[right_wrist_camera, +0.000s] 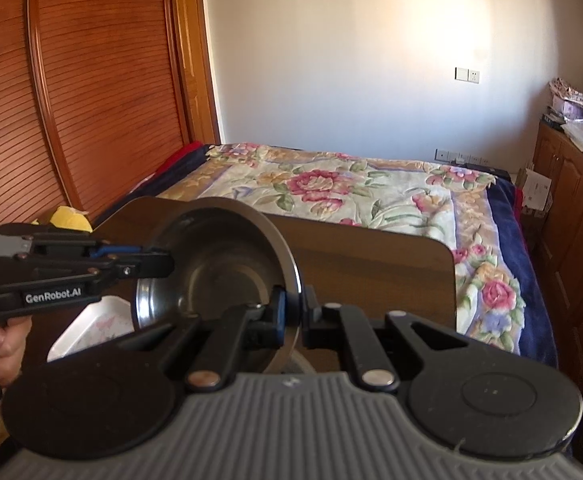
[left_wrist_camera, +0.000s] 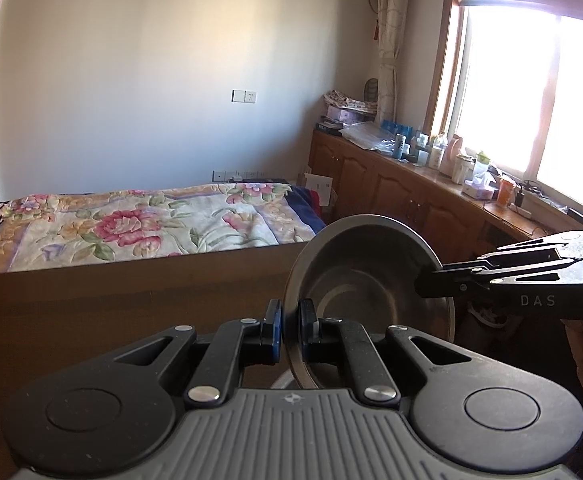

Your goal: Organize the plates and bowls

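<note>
Left gripper [left_wrist_camera: 290, 330] clamped tight on the near rim of a round stainless-steel bowl [left_wrist_camera: 365, 280], blue pads pinching the metal edge. Bowl is tilted steeply (almost on edge), lifted above the dark brown wooden table [left_wrist_camera: 131, 300], hollow facing the right gripper. Right gripper [right_wrist_camera: 292, 314] also closed hard on the bowl's rim, opposite side, entering the left view from the right edge. A white tray [right_wrist_camera: 91, 326] sits on the table below the bowl. Floral-quilted bed [left_wrist_camera: 151, 224] behind the table, window counter cluttered beyond.
</note>
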A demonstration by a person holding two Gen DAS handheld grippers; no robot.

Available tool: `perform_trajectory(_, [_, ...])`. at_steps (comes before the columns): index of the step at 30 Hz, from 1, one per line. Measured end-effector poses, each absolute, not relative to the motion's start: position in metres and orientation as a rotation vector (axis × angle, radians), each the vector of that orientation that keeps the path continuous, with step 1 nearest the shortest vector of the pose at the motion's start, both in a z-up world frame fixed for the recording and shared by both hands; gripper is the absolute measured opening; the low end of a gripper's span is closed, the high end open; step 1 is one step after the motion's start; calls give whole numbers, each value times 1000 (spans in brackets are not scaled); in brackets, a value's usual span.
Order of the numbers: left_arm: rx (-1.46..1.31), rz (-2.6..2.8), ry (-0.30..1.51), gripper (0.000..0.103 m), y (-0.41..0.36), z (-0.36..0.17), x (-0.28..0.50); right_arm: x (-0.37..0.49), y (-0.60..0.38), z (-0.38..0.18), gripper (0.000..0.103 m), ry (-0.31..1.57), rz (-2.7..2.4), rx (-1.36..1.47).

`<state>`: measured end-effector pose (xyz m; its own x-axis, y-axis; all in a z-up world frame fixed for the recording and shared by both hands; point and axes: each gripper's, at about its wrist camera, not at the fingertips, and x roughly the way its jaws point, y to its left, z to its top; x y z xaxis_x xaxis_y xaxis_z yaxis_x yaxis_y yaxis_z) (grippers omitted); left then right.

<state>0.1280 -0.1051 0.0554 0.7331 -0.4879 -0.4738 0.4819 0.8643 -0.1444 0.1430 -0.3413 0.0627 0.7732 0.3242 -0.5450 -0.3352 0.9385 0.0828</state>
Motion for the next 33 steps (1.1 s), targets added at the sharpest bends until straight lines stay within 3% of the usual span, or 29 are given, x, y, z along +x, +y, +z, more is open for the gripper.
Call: perform_trajectory(33, [32, -542, 643, 10, -113, -5, 112, 123, -345, -4, 10, 679, 344, 75])
